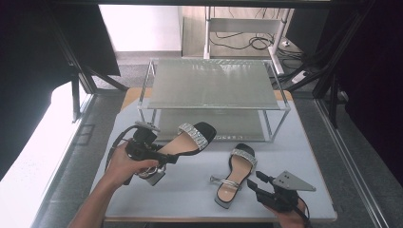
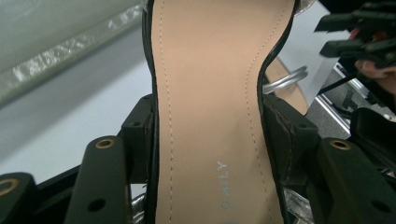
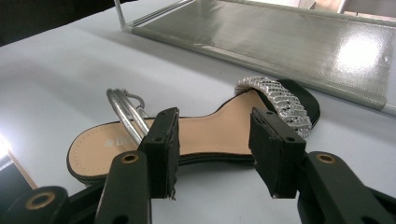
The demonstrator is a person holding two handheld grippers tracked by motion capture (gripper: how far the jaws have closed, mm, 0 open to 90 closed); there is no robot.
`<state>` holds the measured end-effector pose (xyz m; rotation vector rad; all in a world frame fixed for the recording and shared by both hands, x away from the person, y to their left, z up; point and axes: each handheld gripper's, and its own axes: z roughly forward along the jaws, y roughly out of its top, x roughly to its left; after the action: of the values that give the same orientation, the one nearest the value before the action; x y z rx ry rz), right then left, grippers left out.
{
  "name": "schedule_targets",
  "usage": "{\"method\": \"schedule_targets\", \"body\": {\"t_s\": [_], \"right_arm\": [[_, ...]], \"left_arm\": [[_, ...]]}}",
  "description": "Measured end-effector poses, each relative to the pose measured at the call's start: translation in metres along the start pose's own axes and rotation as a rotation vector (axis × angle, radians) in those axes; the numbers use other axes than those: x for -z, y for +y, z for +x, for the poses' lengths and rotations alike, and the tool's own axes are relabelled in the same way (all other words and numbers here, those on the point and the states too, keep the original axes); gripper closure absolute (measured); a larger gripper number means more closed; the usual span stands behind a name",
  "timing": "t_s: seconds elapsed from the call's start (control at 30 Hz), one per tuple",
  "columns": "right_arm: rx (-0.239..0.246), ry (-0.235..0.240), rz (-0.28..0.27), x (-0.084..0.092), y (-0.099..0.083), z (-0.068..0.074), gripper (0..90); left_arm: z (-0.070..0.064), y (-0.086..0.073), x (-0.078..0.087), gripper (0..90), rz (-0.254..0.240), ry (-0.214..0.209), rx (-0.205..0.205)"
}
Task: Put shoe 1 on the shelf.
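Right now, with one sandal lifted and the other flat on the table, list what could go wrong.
1. The left tool pinches the raised sandal only by the narrow waist of its sole, so the heavy block heel could make it swing or slip out.
2. The rack stands just beyond the toe; a forward push may knock its frame.
3. The right tool is open beside the second sandal; closing could snag its loose silver strap.

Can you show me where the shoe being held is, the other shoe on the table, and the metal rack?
Held sandal (image 1: 192, 137): high view, on its sparkly toe strap.
Sandal on the table (image 3: 219, 133): right gripper view, on its tan insole.
Shoe rack (image 1: 211, 83): high view, on its top shelf.
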<state>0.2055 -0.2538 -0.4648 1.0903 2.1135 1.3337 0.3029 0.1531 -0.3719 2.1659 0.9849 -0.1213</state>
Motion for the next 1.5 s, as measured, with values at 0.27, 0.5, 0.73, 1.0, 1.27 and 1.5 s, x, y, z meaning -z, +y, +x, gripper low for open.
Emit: {"method": "schedule_targets", "body": {"t_s": [0.27, 0.5, 0.73, 1.0, 1.27, 1.5], "right_arm": [[-0.008, -0.005, 0.003, 0.001, -0.002, -0.001, 53.0], [-0.008, -0.002, 0.006, 0.0, -0.003, -0.002, 53.0], [-0.002, -0.001, 0.005, 0.0, -0.003, -0.001, 52.9], [-0.004, 0.0, 0.014, -0.001, -0.004, -0.002, 52.9], [-0.006, 0.02, 0.015, -0.002, -0.004, 0.0, 52.7], [-0.007, 0.02, 0.02, -0.003, -0.005, 0.0, 52.7]], "left_arm": [[-0.002, 0.028, 0.015, 43.4, -0.028, -0.008, -0.02], [-0.005, 0.045, 0.021, 43.5, -0.055, -0.022, -0.027], [-0.008, 0.061, 0.019, 43.5, -0.06, -0.029, -0.03], [-0.012, 0.08, 0.02, 43.5, -0.072, -0.008, -0.025], [-0.014, 0.1, 0.022, 43.5, -0.087, -0.014, -0.022], [-0.006, 0.124, 0.015, 43.6, -0.111, -0.014, 0.015]]}}
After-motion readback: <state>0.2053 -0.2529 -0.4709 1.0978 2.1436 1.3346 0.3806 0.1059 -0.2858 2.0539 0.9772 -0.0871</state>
